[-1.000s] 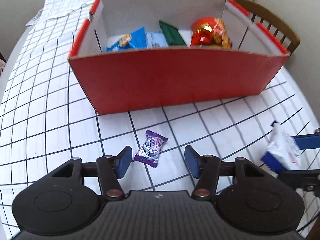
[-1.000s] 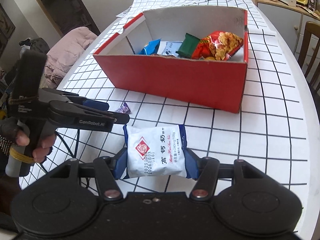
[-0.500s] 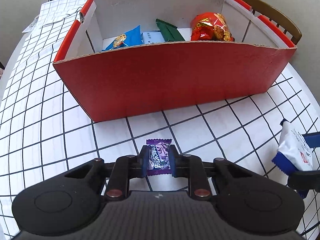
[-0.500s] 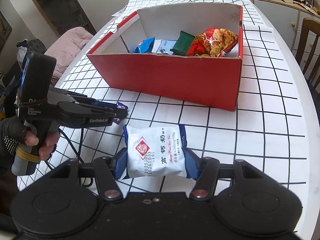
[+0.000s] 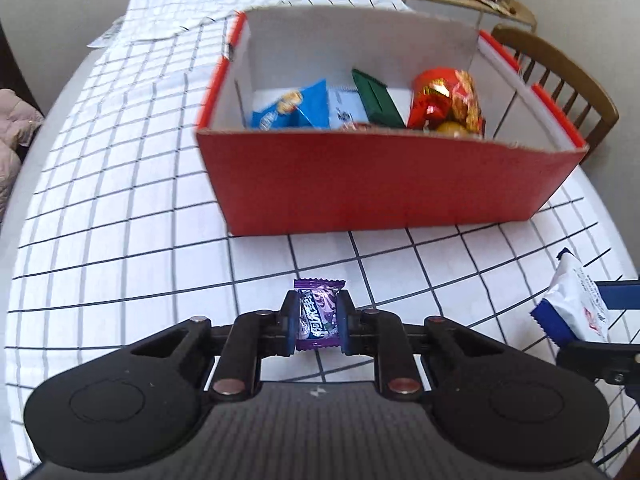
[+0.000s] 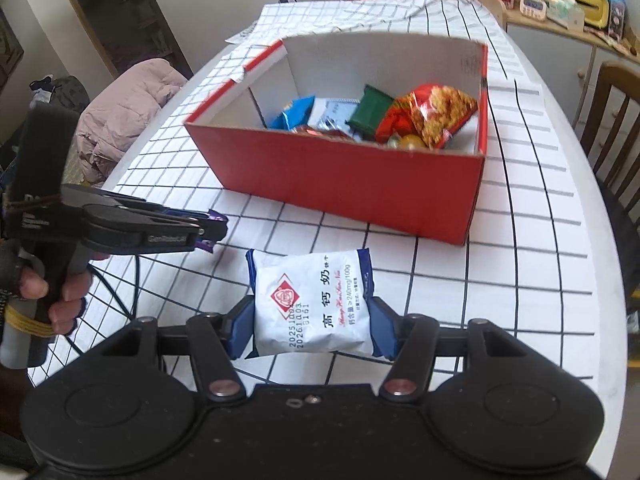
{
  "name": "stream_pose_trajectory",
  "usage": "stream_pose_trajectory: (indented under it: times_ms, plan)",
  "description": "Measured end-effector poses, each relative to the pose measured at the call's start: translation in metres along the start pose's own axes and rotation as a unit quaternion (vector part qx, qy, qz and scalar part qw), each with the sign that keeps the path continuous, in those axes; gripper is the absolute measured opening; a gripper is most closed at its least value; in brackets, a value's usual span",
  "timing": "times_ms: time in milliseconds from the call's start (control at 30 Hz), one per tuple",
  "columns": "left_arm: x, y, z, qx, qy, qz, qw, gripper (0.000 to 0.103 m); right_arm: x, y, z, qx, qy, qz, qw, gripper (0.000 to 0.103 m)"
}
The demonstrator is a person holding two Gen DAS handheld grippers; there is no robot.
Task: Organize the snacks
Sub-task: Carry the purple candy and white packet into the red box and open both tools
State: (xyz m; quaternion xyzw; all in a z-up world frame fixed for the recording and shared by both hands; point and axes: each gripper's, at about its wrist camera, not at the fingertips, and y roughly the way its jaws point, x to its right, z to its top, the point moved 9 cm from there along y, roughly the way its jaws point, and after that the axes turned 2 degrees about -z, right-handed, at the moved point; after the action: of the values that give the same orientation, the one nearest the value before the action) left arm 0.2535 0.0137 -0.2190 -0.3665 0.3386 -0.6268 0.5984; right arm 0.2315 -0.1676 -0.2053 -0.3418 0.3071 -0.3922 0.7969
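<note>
Red box [image 5: 384, 184] on table [image 5: 120, 208] already holds several snacks | our left gripper [image 5: 318, 320] jaws clamp purple candy [image 5: 319, 312] | right gripper [image 6: 312, 326] jaws clamp white packet [image 6: 314, 300] | both above table near box, we judge they go in next

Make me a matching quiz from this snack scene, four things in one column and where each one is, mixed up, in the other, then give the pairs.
Things
1. purple candy
2. white and blue packet
3. green packet
4. wooden chair

Places
A. inside the red box, beside the red snack bag
B. clamped in the left gripper
C. beyond the far right corner of the box
D. clamped in the right gripper

Pairs: 1-B, 2-D, 3-A, 4-C
</note>
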Motion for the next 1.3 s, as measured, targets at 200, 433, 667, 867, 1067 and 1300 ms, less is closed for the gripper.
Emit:
stream_pose_trajectory:
  times_ms: [200,433,667,867,1067,1300]
  plan:
    - [-0.002,-0.039,0.008,0.027,-0.008,0.0,0.9996,0.019,-0.015,-0.019,0.012,0.021,-0.019,-0.006,1.0,0.059]
    - [-0.008,-0.074,0.03,0.062,-0.014,0.004,0.998,0.019,-0.028,-0.042,0.035,0.049,-0.039,-0.014,0.998,0.059]
    - [-0.009,-0.103,0.058,0.091,-0.014,0.003,0.9957,0.019,-0.035,-0.058,0.064,0.074,-0.058,-0.028,0.995,0.059]
    - [-0.004,-0.115,0.089,0.108,-0.008,0.001,0.9941,0.019,-0.026,-0.059,0.094,0.091,-0.056,-0.044,0.993,0.059]
    - [0.004,-0.102,0.118,0.1,-0.002,0.003,0.995,0.019,-0.009,-0.044,0.123,0.096,-0.054,-0.069,0.992,0.059]
    - [0.008,-0.06,0.139,0.055,-0.016,0.002,0.9984,0.019,0.016,-0.006,0.142,0.067,-0.05,-0.094,0.992,0.059]
